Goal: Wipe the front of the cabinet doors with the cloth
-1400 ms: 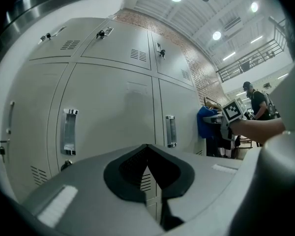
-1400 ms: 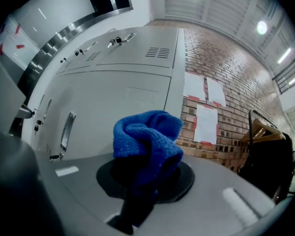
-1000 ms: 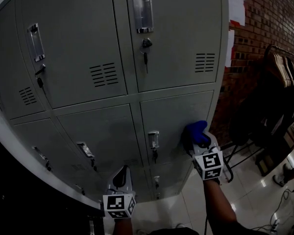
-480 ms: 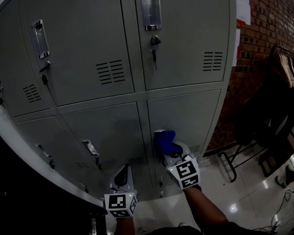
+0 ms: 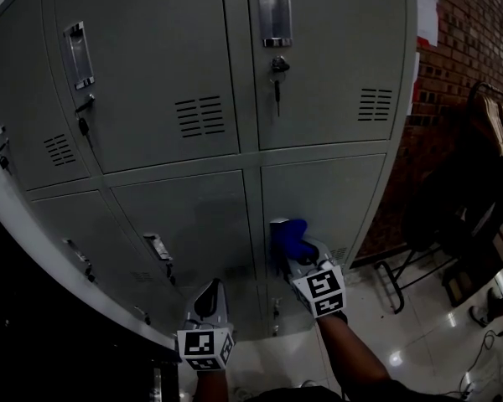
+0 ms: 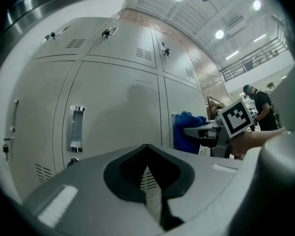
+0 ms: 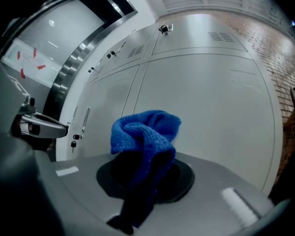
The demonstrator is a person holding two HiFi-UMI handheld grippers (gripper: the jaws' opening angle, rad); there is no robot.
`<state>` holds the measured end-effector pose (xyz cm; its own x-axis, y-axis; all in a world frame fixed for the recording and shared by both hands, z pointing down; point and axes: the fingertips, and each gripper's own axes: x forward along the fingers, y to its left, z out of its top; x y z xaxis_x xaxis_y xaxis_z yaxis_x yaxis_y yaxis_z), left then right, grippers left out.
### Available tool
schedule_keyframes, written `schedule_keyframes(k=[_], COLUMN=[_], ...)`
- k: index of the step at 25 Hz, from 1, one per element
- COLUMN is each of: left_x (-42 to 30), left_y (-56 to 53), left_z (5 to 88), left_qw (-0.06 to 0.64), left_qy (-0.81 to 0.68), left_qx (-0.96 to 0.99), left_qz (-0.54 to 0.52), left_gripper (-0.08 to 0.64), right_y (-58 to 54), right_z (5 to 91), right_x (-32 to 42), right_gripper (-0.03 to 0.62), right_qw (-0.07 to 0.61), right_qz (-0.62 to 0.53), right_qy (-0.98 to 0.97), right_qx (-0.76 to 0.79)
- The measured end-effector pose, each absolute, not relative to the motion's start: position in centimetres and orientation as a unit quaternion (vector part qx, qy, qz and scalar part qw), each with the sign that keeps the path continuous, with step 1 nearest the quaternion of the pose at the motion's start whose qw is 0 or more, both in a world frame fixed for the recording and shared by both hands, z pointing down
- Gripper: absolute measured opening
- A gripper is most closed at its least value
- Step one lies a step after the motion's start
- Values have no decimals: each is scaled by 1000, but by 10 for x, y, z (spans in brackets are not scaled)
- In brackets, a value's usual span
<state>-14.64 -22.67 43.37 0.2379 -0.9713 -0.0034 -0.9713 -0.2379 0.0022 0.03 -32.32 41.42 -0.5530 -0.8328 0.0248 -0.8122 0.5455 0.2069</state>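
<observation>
Grey metal locker doors fill the head view. The blue knitted cloth (image 5: 286, 235) is pressed against the left edge of the lower right door (image 5: 339, 198), and my right gripper (image 5: 297, 257) is shut on it. In the right gripper view the cloth (image 7: 145, 134) bunches up out of the gripper (image 7: 145, 175) and hides the fingertips. My left gripper (image 5: 208, 298) hangs lower left, off the doors, jaws together with nothing in them (image 6: 147, 178). From there the cloth (image 6: 189, 131) shows against the door.
A recessed handle (image 5: 158, 247) sits on the lower middle door, and a key (image 5: 277, 80) hangs in the upper right door's lock. To the right are a brick wall (image 5: 474, 23), a clothes rack (image 5: 486, 124) and glossy floor (image 5: 419, 342) with cables.
My right gripper has carried the cloth leftward across the lower right door, from its right edge to its left edge, then nearly stopped. The left gripper has stayed put.
</observation>
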Motion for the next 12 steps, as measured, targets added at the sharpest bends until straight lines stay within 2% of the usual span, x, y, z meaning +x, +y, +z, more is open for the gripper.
schedule_keyframes(k=[6, 12], left_x=[-144, -144], left_y=[-225, -224], left_z=[435, 435], left_qw=[1, 0], left_qy=[615, 615], left_qx=[-789, -788], left_qz=[1, 0], left_gripper=[14, 14], right_y=[-323, -330], right_z=[419, 424], right_x=[11, 52], right_gripper=[55, 56], right_qw=[56, 64], right_qz=[-90, -84], right_qy=[-871, -851], right_qx=[479, 515])
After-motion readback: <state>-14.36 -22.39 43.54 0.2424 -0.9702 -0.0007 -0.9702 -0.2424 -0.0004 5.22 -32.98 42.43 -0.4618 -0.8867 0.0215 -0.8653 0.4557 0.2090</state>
